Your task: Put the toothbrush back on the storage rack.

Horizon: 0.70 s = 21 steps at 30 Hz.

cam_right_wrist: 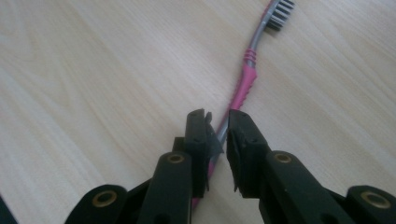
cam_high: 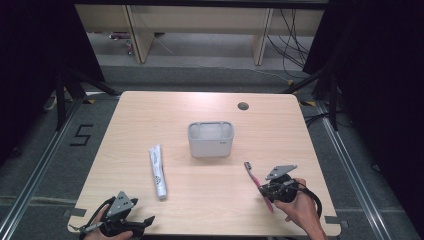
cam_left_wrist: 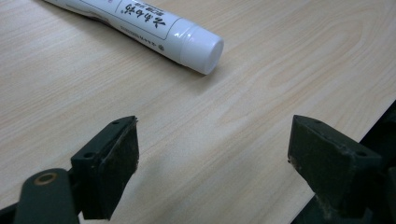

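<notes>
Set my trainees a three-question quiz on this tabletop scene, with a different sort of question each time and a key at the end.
1. True or false: the pink toothbrush stands inside the grey holder.
2. Which thing lies nearest the left hand-held gripper? A the toothpaste tube; B the pink toothbrush; C the grey holder.
3. Fill the gap: the jaws of the left hand-held gripper stand ____, with nothing but bare table between them.
Key: 1 false, it lies flat on the table; 2 A; 3 open.
</notes>
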Available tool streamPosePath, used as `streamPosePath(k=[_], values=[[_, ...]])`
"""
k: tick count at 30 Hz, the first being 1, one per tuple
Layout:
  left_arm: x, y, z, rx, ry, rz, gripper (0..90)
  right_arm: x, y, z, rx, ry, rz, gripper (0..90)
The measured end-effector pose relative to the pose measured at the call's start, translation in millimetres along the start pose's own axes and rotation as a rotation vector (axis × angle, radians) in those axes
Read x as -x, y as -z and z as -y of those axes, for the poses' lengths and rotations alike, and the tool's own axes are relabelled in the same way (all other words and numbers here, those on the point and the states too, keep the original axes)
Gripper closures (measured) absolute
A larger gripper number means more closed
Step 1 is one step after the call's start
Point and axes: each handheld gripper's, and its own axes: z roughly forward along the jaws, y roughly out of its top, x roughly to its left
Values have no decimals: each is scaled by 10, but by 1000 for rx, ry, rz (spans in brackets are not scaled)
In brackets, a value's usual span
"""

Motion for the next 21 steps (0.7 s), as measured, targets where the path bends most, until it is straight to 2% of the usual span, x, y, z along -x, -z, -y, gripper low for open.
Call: streamPosePath(k=[1,2,3,5,9,12,14,15,16,17,20,21], values=[[1,0,1,1,-1,0,161,17,-23,-25,-17,12,4,767],[2,0,2,3,-1,-3,161,20,-34,-63,-52,-5,-5,763],[1,0,2,2,-1,-1,161,41,-51,-83,-51,13,8,756],[3,-2,4,4,1,-4,161,27,-58,-121,-82,-36,14,745],[-1,2,0,1,-2,1,162,80,-80,-193,-115,-15,11,729],[-1,2,0,-1,-4,2,162,99,-134,-240,-156,-24,9,714],[-1,3,-1,1,-2,1,162,109,-155,-256,-160,-13,6,710],[-1,1,0,2,0,1,162,90,-167,-262,-166,-34,-3,708],[-2,1,0,0,-1,1,161,103,-178,-268,-164,-15,6,707],[3,-1,3,3,-1,-3,162,88,-182,-273,-181,-41,3,704],[-1,1,-1,1,-2,2,161,99,-210,-302,-195,-2,3,702],[-1,1,0,0,-2,1,161,88,-221,-310,-204,-14,-2,702]])
